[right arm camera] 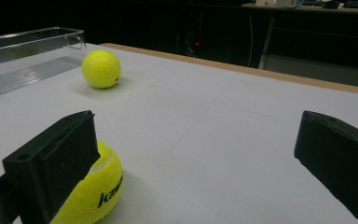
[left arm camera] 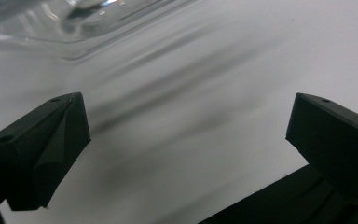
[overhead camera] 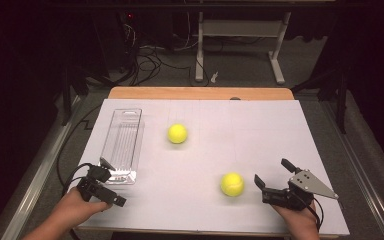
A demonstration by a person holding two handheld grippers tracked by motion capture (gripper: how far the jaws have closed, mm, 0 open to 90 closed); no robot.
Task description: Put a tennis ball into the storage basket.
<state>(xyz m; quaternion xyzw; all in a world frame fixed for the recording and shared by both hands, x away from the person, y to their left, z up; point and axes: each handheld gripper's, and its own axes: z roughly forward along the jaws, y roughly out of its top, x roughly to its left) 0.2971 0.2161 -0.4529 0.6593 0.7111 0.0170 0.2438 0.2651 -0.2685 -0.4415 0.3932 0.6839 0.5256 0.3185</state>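
Near yellow ball [overhead camera: 232, 184] beside right tongs [overhead camera: 270, 176]

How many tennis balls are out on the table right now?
2. One tennis ball lies near the front edge, just left of the open right claw. The other tennis ball sits farther back, to the right of the clear plastic tray. Nothing seems to hide another.

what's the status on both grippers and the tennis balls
Left gripper open, at clear tray. Right gripper open beside near ball, not gripping. Far ball loose, path clear.
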